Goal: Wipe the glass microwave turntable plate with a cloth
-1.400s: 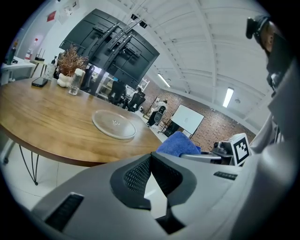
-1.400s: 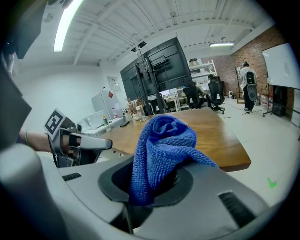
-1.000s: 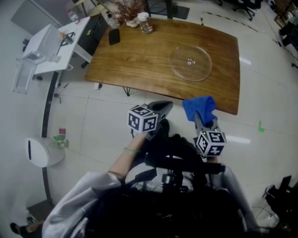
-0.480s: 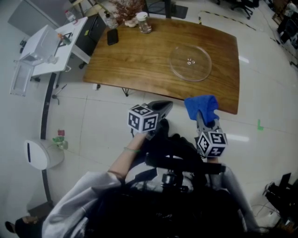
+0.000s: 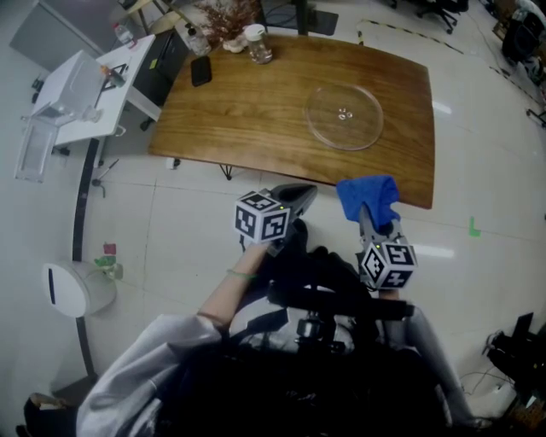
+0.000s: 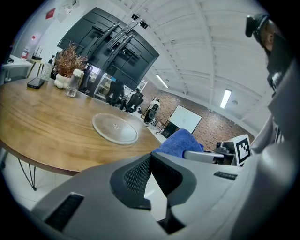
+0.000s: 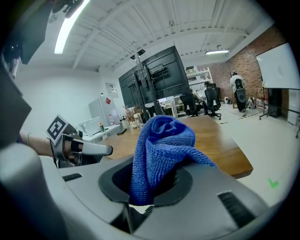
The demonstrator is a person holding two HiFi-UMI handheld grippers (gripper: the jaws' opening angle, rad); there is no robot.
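Observation:
The clear glass turntable plate [image 5: 344,116] lies flat on the wooden table [image 5: 256,111], toward its right half; it also shows as a pale disc [image 6: 115,128] in the left gripper view. A bunched blue cloth [image 5: 367,197] sticks out of my right gripper [image 5: 368,215], whose jaws are shut on it; the cloth [image 7: 161,152] fills the middle of the right gripper view. My left gripper [image 5: 294,198] is shut with nothing in it, its jaws meeting in the left gripper view [image 6: 150,159]. Both grippers hang over the floor, short of the table's near edge.
At the table's far left stand a glass jar [image 5: 256,43], a black phone [image 5: 200,71] and a dried plant [image 5: 223,17]. A white side table [image 5: 90,85] stands left of it. A round white bin [image 5: 75,288] sits on the floor at left. The person's dark clothing fills the bottom.
The table and plate sit slightly further left and up in the head view; both grippers hold the same places and grips.

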